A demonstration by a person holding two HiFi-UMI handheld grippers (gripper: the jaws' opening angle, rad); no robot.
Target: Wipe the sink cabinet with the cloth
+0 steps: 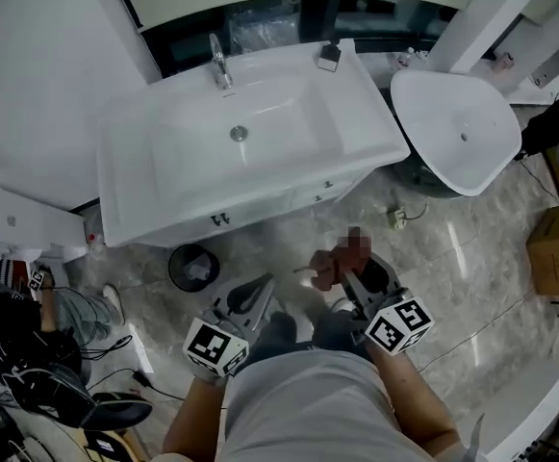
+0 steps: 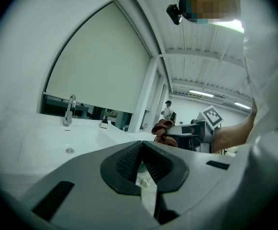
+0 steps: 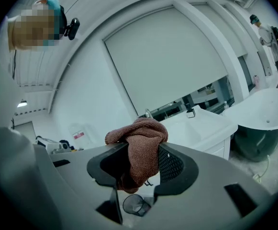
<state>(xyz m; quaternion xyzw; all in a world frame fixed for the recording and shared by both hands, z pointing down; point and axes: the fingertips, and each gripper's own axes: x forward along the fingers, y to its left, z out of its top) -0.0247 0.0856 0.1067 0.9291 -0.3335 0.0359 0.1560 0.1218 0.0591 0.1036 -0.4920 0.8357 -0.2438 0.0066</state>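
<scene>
Right gripper (image 3: 139, 169) clamps the brown cloth (image 3: 138, 140), left gripper (image 2: 142, 163) pinched closed and empty, both short of the far sink cabinet (image 1: 260, 208), so wiping looks unstarted.

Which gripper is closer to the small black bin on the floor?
Left. In the head view, the left gripper sits just right of the bin; the right gripper, holding the cloth, is farther right.

the basin (image 1: 164, 152) seems to hide most of the sink cabinet (image 1: 281, 203).
</scene>
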